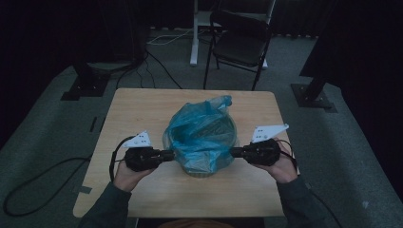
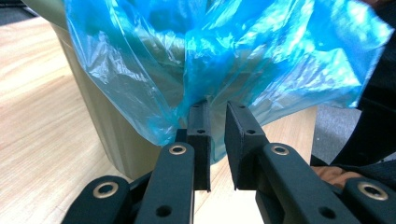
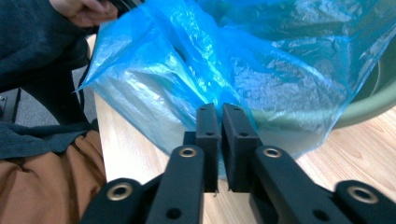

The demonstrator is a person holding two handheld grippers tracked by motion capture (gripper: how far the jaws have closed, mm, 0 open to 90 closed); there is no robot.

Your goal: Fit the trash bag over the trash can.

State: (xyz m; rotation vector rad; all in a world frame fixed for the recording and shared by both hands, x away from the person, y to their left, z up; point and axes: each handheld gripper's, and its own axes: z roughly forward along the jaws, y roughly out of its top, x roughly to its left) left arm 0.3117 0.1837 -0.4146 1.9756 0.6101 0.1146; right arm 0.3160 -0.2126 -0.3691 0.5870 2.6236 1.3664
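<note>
a translucent blue plastic bag (image 1: 202, 130) is lining a grey-green round bin (image 1: 202, 168) standing mid-desk, toward the near edge of the light wooden desk (image 1: 142, 102). left gripper (image 2: 217, 119) is meeting the bag's overhang on the bin's left side, jaws slightly apart with film at the tips; cannot tell if it is pinching. right gripper (image 3: 220, 122), on the right, is nearly closed on a fold of film. judging: the bag is draped over the rim, but the far edge is bunching up and needing settling.

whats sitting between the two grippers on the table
In the high view, a bin lined with a blue plastic bag stands between the left gripper and right gripper.
</note>
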